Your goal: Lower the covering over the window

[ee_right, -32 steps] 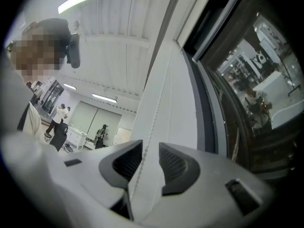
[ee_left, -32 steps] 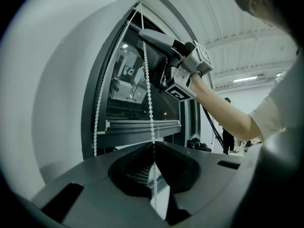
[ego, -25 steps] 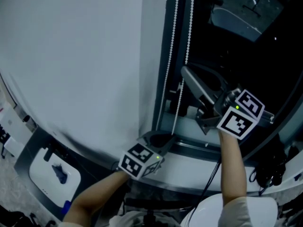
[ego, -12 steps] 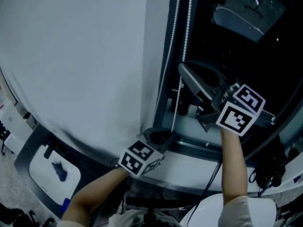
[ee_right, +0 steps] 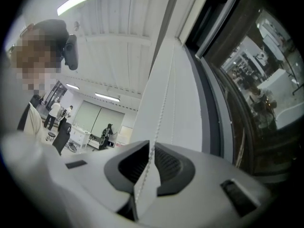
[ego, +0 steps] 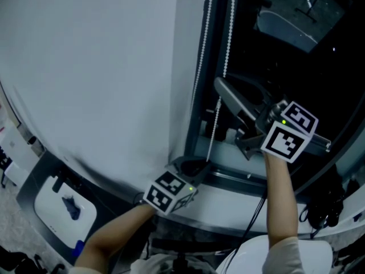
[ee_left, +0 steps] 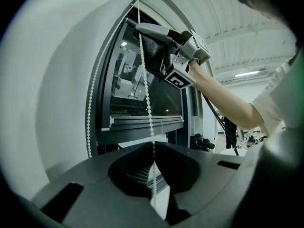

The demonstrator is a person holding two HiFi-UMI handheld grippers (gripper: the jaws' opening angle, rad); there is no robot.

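A white bead chain (ego: 213, 131) hangs in two strands beside the dark window (ego: 296, 67). My left gripper (ego: 191, 168) is low at the sill, shut on the right strand; in the left gripper view the bead chain (ee_left: 145, 84) runs straight into its jaws (ee_left: 153, 148). My right gripper (ego: 221, 90) is higher on the same strand, its long fingers pointing up-left. Its jaws (ee_right: 150, 148) are opening, with the bead chain (ee_right: 161, 106) lying in the narrow gap between them. A dark horizontal rail (ee_left: 147, 121) crosses the window low down.
A broad white wall panel (ego: 91, 73) fills the left. The light windowsill (ego: 228, 194) curves below both grippers. A white box (ego: 63, 209) lies on the floor at the left, black cables (ego: 325, 205) at the right. People stand far off (ee_right: 107, 133).
The left gripper has slid slightly down the chain over the second. The right gripper has stayed almost still, drifting a little left and up.
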